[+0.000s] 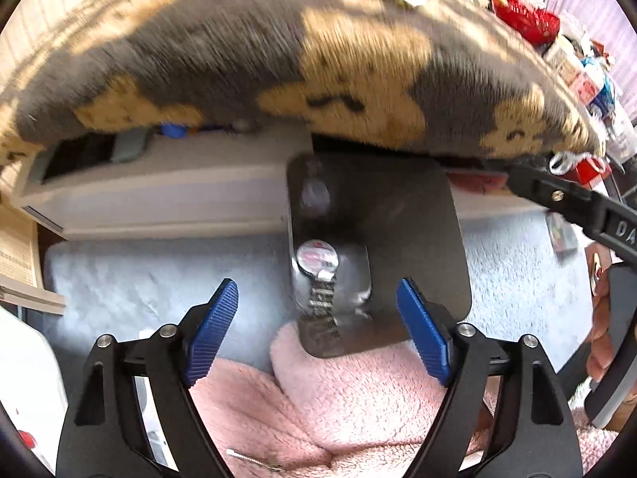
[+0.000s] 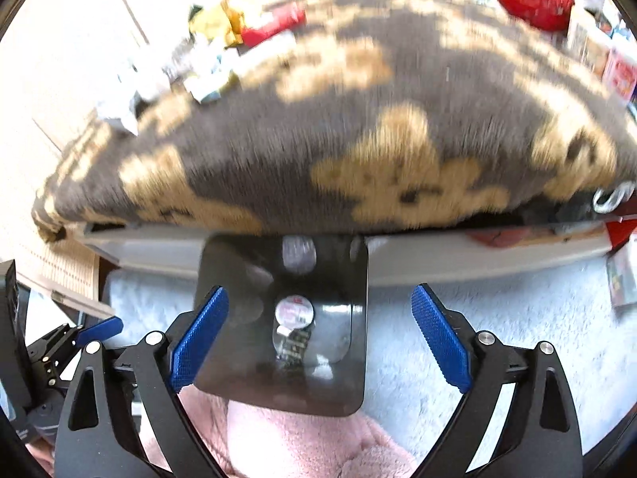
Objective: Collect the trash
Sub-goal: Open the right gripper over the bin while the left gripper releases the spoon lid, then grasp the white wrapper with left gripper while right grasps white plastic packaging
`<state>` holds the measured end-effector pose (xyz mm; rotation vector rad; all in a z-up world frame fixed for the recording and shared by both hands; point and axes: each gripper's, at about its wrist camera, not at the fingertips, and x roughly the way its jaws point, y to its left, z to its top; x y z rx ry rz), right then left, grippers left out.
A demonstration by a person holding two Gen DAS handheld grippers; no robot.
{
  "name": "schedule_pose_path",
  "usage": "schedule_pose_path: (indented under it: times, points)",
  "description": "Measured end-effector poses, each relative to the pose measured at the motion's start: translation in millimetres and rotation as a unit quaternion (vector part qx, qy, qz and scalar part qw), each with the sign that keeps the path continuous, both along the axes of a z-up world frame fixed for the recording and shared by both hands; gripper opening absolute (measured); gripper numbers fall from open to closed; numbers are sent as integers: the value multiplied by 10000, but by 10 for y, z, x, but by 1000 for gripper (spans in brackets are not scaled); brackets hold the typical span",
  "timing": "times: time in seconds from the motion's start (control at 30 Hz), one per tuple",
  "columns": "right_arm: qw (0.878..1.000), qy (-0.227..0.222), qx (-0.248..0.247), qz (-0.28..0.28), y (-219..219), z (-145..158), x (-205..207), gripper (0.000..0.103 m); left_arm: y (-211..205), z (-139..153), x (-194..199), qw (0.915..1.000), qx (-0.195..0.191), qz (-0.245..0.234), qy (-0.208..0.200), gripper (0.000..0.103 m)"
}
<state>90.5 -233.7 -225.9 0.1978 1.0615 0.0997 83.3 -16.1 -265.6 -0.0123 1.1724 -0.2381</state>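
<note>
Big grey-and-tan blanket (image 2: 318, 127) fills the top, litter — crumpled paper scraps (image 2: 159, 79) — heaped beyond it, well apart from me. Below sits a black bin (image 2: 247, 338) on pale carpet (image 2: 517, 338), a round lid and wrapper (image 2: 294, 318) already inside. My left gripper (image 1: 318, 330) and right gripper (image 2: 320, 338) both stand wide apart, nothing between the pads. Next I should lift clear over the bin's rim, reach past the blanket and pinch one scrap squarely — blur means go slower.

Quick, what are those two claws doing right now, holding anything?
Left claw: open, holding nothing.
Right claw: open, holding nothing.
</note>
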Motion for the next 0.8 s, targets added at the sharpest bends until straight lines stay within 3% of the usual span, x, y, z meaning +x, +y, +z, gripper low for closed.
schedule_pose_path:
  times: [0.23, 0.67, 0.8]
  points:
    - [9978, -642, -114, 107, 62, 455, 139, 99, 182, 422, 130, 9984, 6, 186, -525, 80]
    - [9896, -1405, -46, 314, 372, 761, 746, 98, 460, 1009, 803, 9892, 64, 553, -1359, 80]
    - [9881, -1444, -45, 528, 528, 735, 1036, 79, 444, 1078, 1081, 9873, 93, 601, -1469, 75]
